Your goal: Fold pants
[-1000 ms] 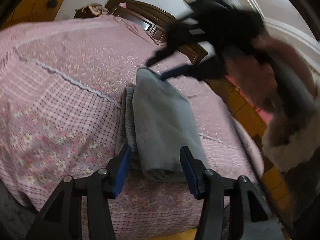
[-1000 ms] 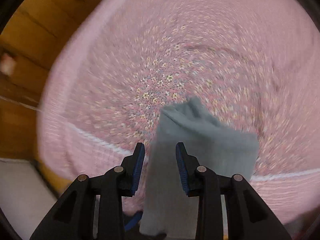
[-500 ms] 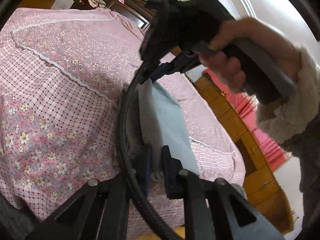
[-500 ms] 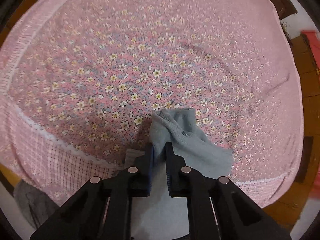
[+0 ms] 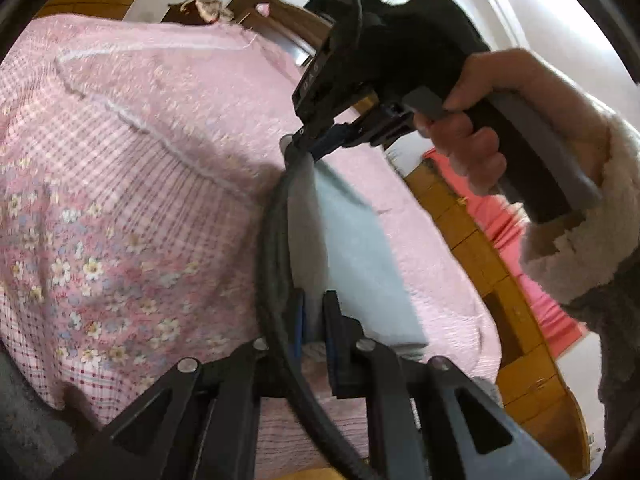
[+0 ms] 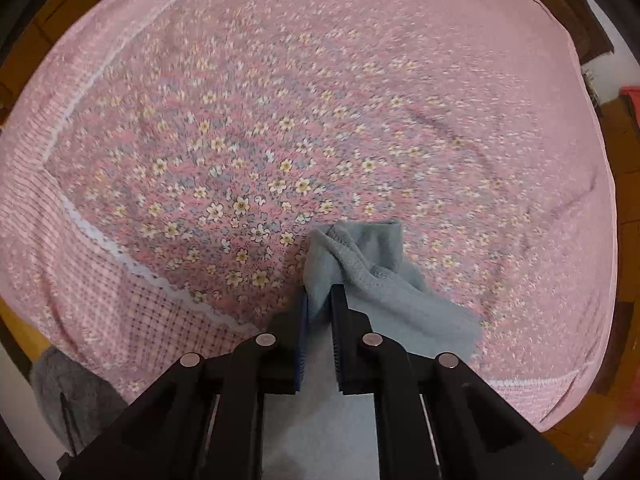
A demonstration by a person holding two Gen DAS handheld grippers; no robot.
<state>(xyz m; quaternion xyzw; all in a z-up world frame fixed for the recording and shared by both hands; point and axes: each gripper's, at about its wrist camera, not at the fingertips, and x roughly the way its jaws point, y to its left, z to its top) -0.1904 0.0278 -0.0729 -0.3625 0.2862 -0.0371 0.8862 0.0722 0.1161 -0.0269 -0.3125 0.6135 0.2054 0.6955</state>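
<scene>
The grey-blue pants point(image 5: 356, 264) hang as a folded strip above the pink floral bedspread point(image 5: 120, 208). My left gripper point(image 5: 314, 320) is shut on the near end of the strip. At the far end, my right gripper point(image 5: 316, 148) pinches the cloth, with a person's hand point(image 5: 476, 136) on its handle. From the right wrist, that same gripper point(image 6: 320, 308) is shut on the bunched pants point(image 6: 360, 260), whose loose end flops over the jaws. A black cable point(image 5: 276, 264) runs along the cloth's left side.
The bedspread point(image 6: 280, 120) fills most of the right wrist view. A dark wooden headboard point(image 5: 276, 16) stands at the far end. Wooden flooring point(image 5: 500, 288) and a red mat point(image 5: 516, 248) lie to the right of the bed. A grey rug point(image 6: 68, 396) lies at the lower left.
Both grippers went from open to shut on the pants' ends and have lifted the strip off the bed. The right gripper has drawn nearer to the left wrist camera.
</scene>
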